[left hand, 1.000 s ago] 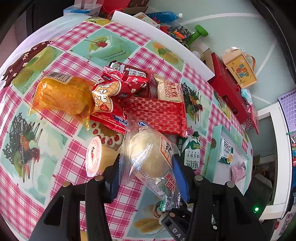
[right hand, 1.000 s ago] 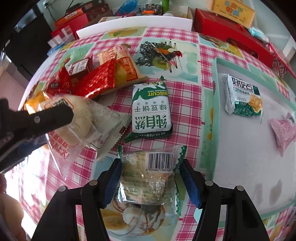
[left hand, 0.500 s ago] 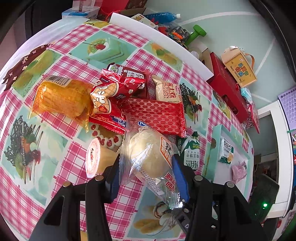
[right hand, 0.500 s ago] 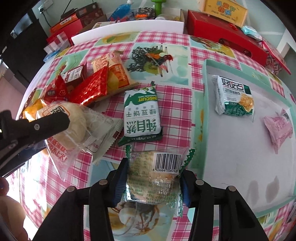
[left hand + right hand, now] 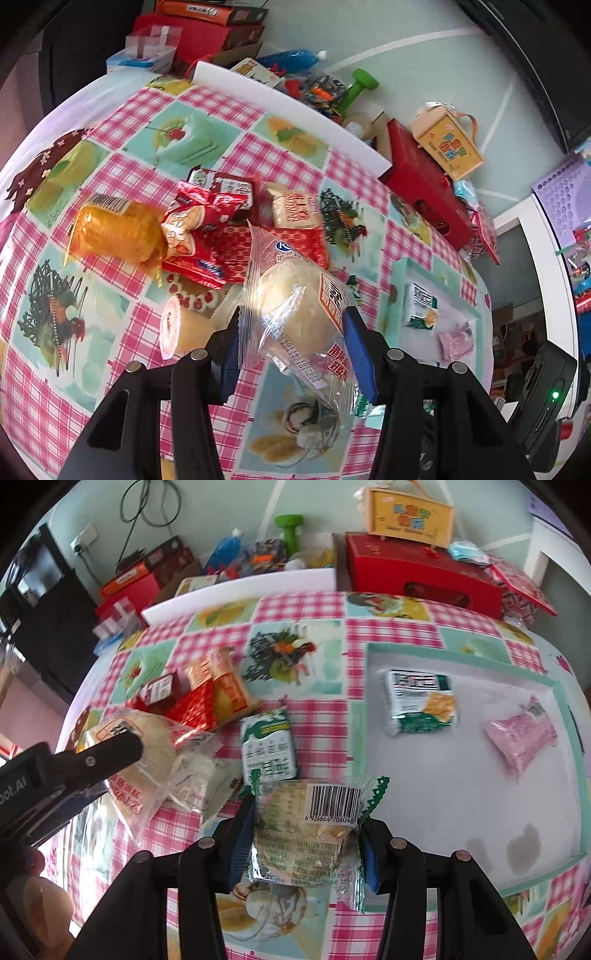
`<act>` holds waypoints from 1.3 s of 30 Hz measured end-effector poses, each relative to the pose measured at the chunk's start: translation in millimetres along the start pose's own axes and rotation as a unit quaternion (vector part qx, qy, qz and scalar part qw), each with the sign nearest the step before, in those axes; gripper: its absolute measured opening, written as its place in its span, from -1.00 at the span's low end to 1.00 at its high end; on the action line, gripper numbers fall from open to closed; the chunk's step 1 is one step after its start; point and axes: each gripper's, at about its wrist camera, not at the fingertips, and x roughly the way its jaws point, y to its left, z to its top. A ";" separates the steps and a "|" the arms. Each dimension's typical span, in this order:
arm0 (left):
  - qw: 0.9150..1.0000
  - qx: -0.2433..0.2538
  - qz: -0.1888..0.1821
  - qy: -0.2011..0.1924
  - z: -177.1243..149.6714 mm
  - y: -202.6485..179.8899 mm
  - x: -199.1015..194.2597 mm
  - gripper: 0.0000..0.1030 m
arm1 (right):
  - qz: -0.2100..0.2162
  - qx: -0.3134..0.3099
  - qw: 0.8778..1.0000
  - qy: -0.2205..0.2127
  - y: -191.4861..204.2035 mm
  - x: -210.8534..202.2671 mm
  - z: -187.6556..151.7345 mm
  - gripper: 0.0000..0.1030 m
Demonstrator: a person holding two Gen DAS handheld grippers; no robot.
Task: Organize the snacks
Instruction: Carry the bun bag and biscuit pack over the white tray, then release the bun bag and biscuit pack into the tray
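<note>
My left gripper [image 5: 291, 343] is shut on a round pale bun in a clear wrapper [image 5: 295, 306], lifted above the checked tablecloth; the same bun [image 5: 147, 746] shows at the left of the right wrist view. My right gripper [image 5: 303, 842] is shut on a green-edged clear pastry packet with a barcode [image 5: 310, 830], raised off the table. A white tray with a teal rim [image 5: 480, 812] at the right holds a green-and-white biscuit packet [image 5: 421, 705] and a pink packet [image 5: 521, 738]. A pile of red snack packets [image 5: 221, 229] and an orange-wrapped cake [image 5: 118, 232] lie beyond the bun.
A green-white biscuit packet [image 5: 267, 746] lies on the cloth just ahead of the right gripper. A small jelly cup [image 5: 181, 328] sits left of the left gripper. Red boxes [image 5: 421, 576], a yellow carton [image 5: 410, 517] and clutter stand on the floor past the table's far edge.
The right gripper closed on the barcode packet and lifted it. Both grippers rose with their packets; the left one's bun now hangs higher over the pile.
</note>
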 end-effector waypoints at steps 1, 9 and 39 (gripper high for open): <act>1.000 0.003 -0.002 0.000 -0.6 -2.7 0.0 0.02 | -0.007 0.013 1.000 -0.007 -10.4 -4.4 3.3 0.00; 0.998 0.051 -0.031 0.010 -13.1 -36.7 6.9 0.02 | -0.065 0.106 0.992 -0.012 -72.5 -12.5 -2.5 0.00; 0.968 0.209 -0.119 0.073 -87.1 -155.1 90.9 0.04 | -0.168 0.304 0.938 -0.003 -220.2 -23.0 -42.9 0.01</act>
